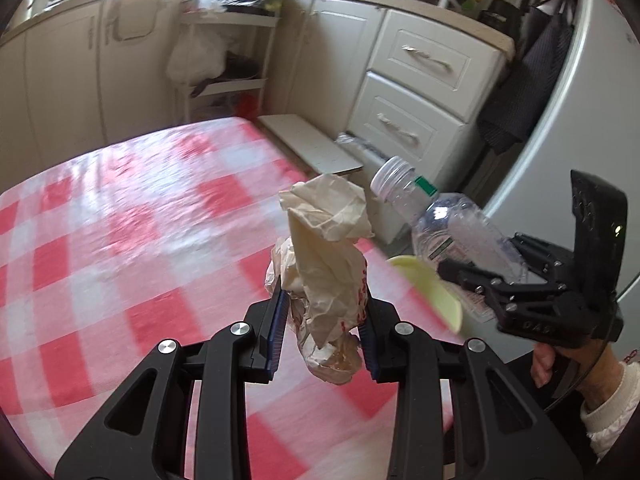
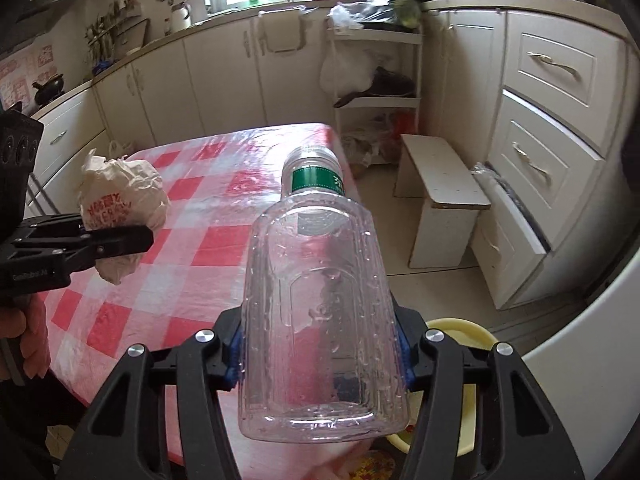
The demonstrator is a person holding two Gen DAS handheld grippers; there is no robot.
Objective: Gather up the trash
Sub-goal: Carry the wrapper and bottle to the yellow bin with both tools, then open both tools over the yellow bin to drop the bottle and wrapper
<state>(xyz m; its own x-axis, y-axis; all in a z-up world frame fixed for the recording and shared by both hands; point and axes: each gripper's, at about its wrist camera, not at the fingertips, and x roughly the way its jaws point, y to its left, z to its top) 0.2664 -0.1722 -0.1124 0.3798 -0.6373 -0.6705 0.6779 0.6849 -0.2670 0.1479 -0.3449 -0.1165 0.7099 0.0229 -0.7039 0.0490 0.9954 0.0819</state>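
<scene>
The left gripper (image 1: 322,332) is clenched on a crumpled paper wrapper (image 1: 324,264), its blue pads (image 1: 279,328) pressing the wad from both sides. The wrapper is cream-coloured with red print; it sticks up above the fingers and hangs a little below them, clear of the counter (image 1: 120,240) beneath it. From the right wrist camera the same left gripper (image 2: 124,240) shows at the left edge, with the wrapper (image 2: 120,200) bulging above and below its black fingers and the holding hand (image 2: 24,336) under it.

The right gripper (image 2: 320,364) grasps a clear plastic bottle (image 2: 320,320) across its lower body, base toward the camera and capped neck pointing away. A green band (image 2: 318,180) rings the neck below the white cap (image 2: 312,155). In the left wrist view the bottle (image 1: 452,228) lies tilted in the right gripper (image 1: 480,276), just to the right of the wrapper, with a hand (image 1: 560,364) and pale sleeve behind it.

The counter carries a red-and-white checked cloth. A pale yellow bowl (image 2: 464,332) sits beyond the counter's near right corner, below the bottle. A low white stool (image 2: 440,184) stands on the floor to the right of the counter, in front of white drawers (image 2: 552,120).
</scene>
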